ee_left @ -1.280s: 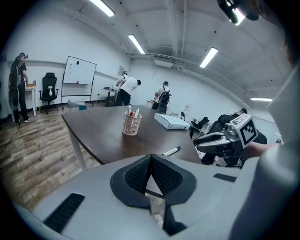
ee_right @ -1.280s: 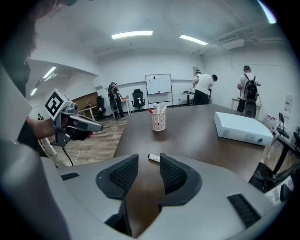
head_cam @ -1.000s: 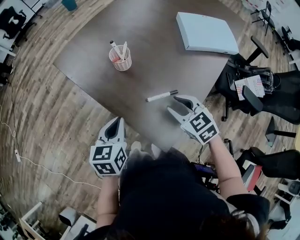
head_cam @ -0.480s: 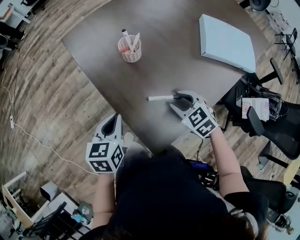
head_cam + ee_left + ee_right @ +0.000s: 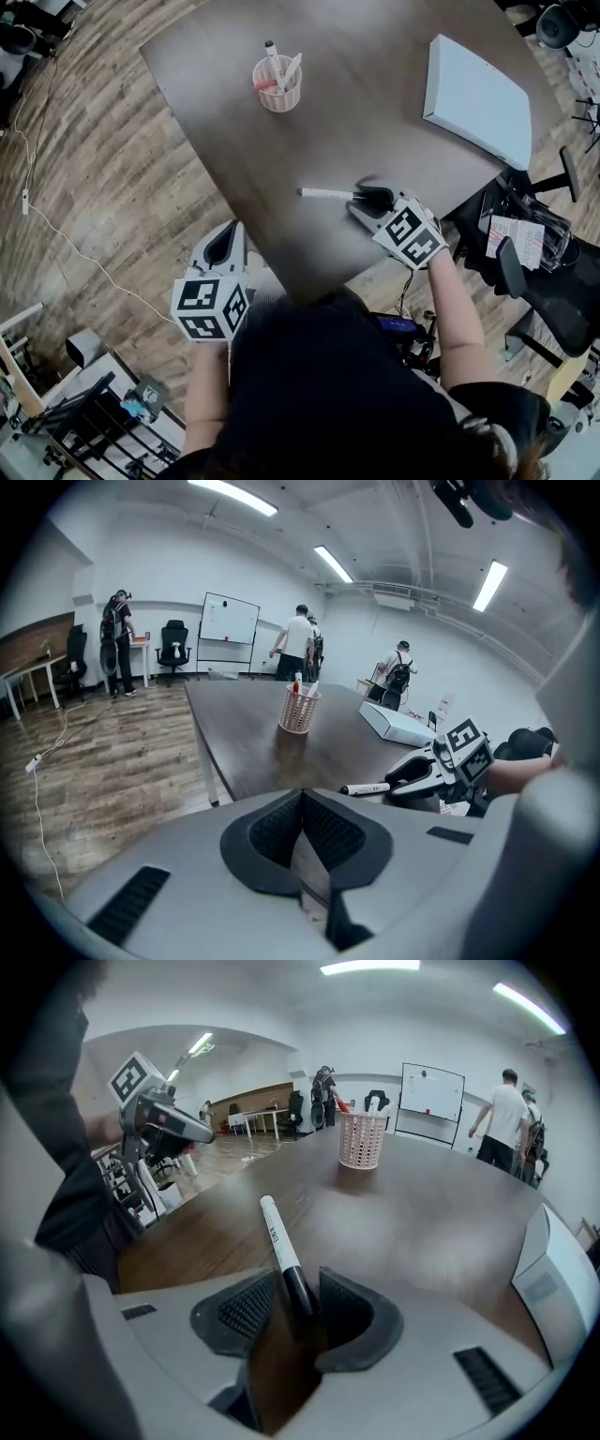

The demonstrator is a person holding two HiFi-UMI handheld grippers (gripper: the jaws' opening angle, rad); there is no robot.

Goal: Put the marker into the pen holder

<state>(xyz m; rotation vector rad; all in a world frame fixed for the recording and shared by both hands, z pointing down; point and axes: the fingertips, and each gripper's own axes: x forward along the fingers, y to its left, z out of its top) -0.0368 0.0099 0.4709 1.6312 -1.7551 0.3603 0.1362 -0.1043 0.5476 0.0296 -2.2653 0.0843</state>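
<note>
Right gripper view is showing me the right gripper (image 5: 298, 1283) straddling the black cap end of the marker (image 5: 278, 1241), which is lying flat on the table (image 5: 441, 1232). Its jaws have just been closing, yet I'm seeing them standing apart, with a gap beside the cap. The holder (image 5: 362, 1140) is standing well apart from the marker. I'm keeping the left gripper (image 5: 302, 799) off the table, its jaws pressing together on nothing.
</note>
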